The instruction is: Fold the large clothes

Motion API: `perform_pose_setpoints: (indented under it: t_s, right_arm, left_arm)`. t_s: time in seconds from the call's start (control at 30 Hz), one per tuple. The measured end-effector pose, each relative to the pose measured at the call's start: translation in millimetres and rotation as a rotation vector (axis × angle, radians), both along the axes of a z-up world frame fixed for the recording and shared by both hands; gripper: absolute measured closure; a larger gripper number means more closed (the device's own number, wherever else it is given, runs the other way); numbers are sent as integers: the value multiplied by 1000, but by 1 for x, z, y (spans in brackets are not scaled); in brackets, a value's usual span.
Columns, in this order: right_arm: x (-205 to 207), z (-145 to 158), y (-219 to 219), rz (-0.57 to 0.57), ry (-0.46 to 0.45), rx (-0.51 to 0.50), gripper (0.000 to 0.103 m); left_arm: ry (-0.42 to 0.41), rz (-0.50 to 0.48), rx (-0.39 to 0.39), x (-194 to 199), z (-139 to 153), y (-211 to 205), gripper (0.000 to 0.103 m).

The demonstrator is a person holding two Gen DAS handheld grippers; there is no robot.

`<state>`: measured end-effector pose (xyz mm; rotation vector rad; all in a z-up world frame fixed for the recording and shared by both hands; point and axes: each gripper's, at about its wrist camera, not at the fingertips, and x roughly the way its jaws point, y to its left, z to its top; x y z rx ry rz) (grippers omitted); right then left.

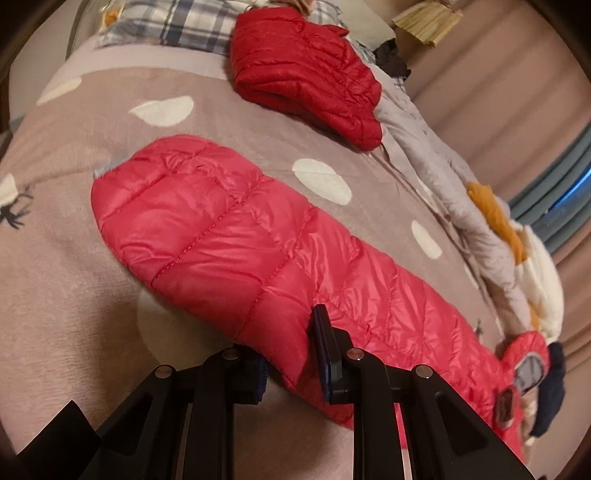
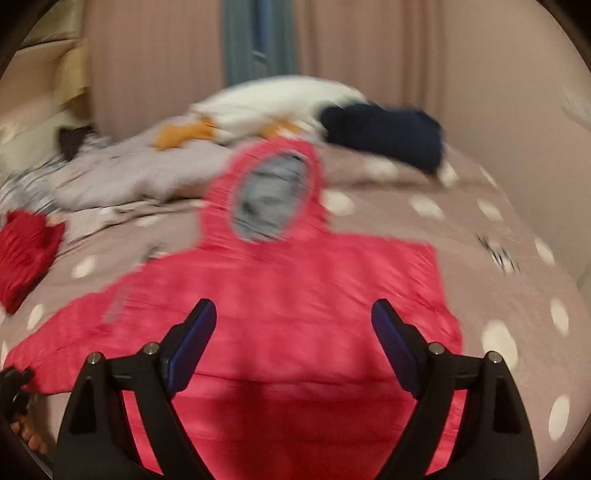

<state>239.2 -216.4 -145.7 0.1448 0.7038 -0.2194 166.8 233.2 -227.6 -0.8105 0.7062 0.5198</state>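
A pink quilted hooded jacket (image 1: 221, 236) lies flat on the brown dotted bedspread (image 1: 92, 140). My left gripper (image 1: 291, 369) is shut on the jacket's near edge, with the fabric pinched between its fingers. The jacket's hood (image 1: 528, 362) shows at the far right. In the blurred right wrist view the same jacket (image 2: 314, 288) spreads out with one sleeve to the left, and its grey-lined hood (image 2: 273, 195) points away. My right gripper (image 2: 293, 306) hovers open over the jacket's body with nothing between its fingers.
A folded red puffer jacket (image 1: 306, 74) rests at the bed's far end near a plaid pillow (image 1: 177, 26). Grey (image 2: 129, 177), white-and-orange (image 2: 273, 99) and navy (image 2: 388, 129) clothes are heaped along the bed's far side. Pinkish curtains (image 2: 155, 66) hang behind them.
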Motion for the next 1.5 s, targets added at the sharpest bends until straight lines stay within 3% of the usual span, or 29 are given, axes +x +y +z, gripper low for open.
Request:
perform_pose_setpoints:
  t_s: [0.1, 0.17, 0.23, 0.33, 0.43, 0.63, 0.73, 1.0, 1.2, 1.33, 1.43, 1.5]
  right_arm:
    - [4, -35, -44, -118, 58, 116, 17]
    - [12, -59, -56, -152, 137, 140, 16]
    - [20, -81, -44, -104, 197, 49, 16]
    - [24, -91, -20, -94, 209, -104, 12]
    - [28, -93, -15, -99, 221, -134, 12]
    - [11, -75, -44, -100, 185, -11, 13]
    - [-1, -59, -62, -164, 138, 30, 12]
    - [-24, -45, -111, -301, 99, 73, 12]
    - [-42, -42, -146, -392, 70, 101, 12]
    - [-49, -45, -165, -435, 69, 113, 12]
    - [-49, -49, -173, -450, 92, 83, 12]
    - [-51, -51, -179, -453, 100, 86, 12]
  left_arm:
    - [12, -4, 26, 2, 0, -2, 82]
    - [20, 1, 28, 4, 0, -2, 82]
    - [25, 3, 42, 5, 1, -4, 82]
    - [42, 9, 70, 7, 2, -9, 82]
    - [62, 9, 117, 9, 5, -16, 82]
    - [63, -8, 222, 15, 21, -32, 82]
    - [39, -36, 292, 16, 33, -45, 82]
    - [-40, -88, 375, 18, 63, -83, 82]
    - [-95, -246, 439, 37, 84, -153, 82]
    - [-96, -473, 535, 50, 86, -235, 82]
    - [-153, -751, 503, 49, 78, -300, 82]
    - [-101, -868, 510, 49, 66, -334, 82]
